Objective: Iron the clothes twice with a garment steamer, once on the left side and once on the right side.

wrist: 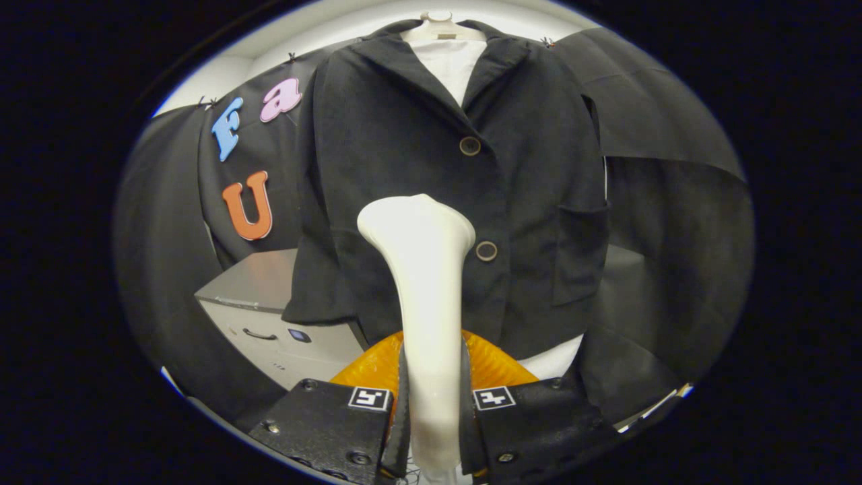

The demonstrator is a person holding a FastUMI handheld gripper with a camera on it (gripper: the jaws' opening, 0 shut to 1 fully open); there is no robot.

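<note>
You hold one white steamer (423,283), a smooth, glossy plastic wand that is narrow at the handle and flares into a wide rounded head. It stands upright in the centre of the frame, its head level with the lower front of the jacket (444,188); whether the head touches the cloth cannot be told. Your gripper (431,404) is closed on the steamer's handle: both black fingers (402,397) press against its sides at the bottom centre of the frame. Each of the two finger blocks carries one small square black-and-white marker.

You face one black jacket of matte, finely woven cloth, hung on a pale hanger (441,23) at the top centre. It has a notched collar, two round dark buttons (470,145), one patch pocket in the right of the frame, and short sleeves. One white garment (450,64) shows at the open collar.

Below the jacket's hem, just beyond your fingers, sits one orange ribbed translucent shape (367,367). In the lower left of the frame stands one grey boxy cabinet (269,303) with a dark handle. Black cloth drapes the booth around it all.
</note>
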